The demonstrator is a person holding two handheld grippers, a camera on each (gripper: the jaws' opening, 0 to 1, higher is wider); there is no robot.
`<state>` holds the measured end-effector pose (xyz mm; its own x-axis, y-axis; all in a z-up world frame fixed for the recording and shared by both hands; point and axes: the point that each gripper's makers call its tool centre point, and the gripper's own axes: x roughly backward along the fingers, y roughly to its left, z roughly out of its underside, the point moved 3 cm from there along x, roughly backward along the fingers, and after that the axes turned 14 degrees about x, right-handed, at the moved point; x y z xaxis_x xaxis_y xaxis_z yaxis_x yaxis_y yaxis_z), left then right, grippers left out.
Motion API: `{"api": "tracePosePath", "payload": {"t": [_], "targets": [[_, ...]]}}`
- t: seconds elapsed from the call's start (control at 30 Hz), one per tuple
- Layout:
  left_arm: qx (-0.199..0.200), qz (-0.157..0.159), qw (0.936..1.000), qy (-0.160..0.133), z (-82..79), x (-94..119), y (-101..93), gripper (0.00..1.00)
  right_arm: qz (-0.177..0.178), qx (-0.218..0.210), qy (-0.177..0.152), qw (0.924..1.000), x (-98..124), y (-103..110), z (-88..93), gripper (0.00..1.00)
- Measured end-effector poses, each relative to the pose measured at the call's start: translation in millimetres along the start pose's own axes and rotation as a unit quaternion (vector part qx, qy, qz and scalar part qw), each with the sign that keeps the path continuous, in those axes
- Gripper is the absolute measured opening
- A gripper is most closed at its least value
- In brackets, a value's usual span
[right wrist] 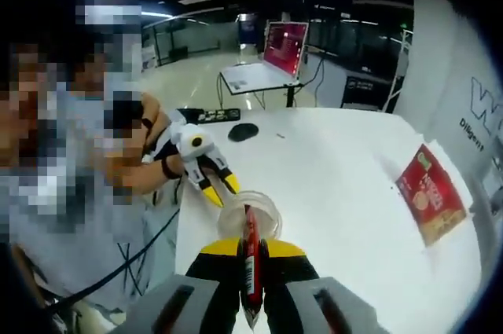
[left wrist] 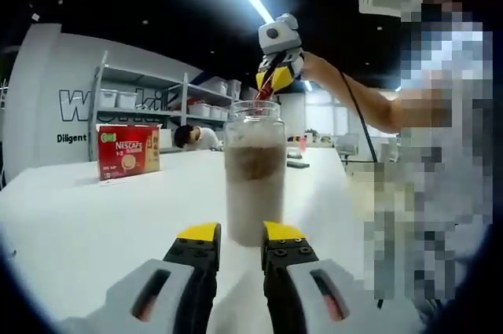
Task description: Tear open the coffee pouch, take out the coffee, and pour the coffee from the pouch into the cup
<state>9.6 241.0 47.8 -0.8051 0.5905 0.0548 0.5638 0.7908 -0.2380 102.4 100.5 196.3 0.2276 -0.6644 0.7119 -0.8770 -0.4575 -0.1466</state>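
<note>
While the right gripper [right wrist: 250,259] stands tipped over the cup [left wrist: 255,173], its jaws are closed on the red coffee pouch [right wrist: 251,267], pinched between the yellow tips with the pouch's far end reaching toward the cup's open mouth at 12 o'clock in the right gripper view. In the left gripper view that same gripper hangs at 12 o'clock above the cup's rim, pouch pointing down into it. The cup stands upright on the white table [left wrist: 78,216], already holding a band of brown powder about halfway up — so the pour is, by my judgement, under way or close to done.

The left gripper [left wrist: 240,240] rests just before the cup's base, jaws slightly parted and gripping nothing; whether the tips touch the glass I cannot tell. A red coffee box [left wrist: 128,151] sits well apart at 9 o'clock.

To finish this well, keep the torn end centred over the mouth and low inside the rim, tilt steeply, and give small shakes — powder clings in the folds. The idle gripper would do better bracing the cup against a tip.
</note>
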Motion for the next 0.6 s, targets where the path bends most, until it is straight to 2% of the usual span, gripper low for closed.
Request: {"api": "tracePosePath", "payload": {"t": [0.03,0.4,0.43,0.6], "targets": [[0.000,0.000,1.0000,0.000,-0.1,0.1,0.0,0.23,0.000,-0.004,-0.011,0.9999,2.3,-1.8,-0.6,0.10],[-0.001,0.000,1.0000,0.001,0.3,0.2,-0.1,0.23,0.005,-0.017,-0.050,0.9986,3.2,-0.2,6.4,0.10],[-0.001,0.000,1.0000,0.000,0.2,0.2,-0.1,0.23,0.002,-0.022,-0.062,0.9978,3.4,1.0,5.2,0.10],[-0.001,-0.001,1.0000,0.001,0.5,0.1,0.0,0.23,0.003,-0.026,-0.076,0.9968,6.0,-1.2,7.0,0.10]]}}
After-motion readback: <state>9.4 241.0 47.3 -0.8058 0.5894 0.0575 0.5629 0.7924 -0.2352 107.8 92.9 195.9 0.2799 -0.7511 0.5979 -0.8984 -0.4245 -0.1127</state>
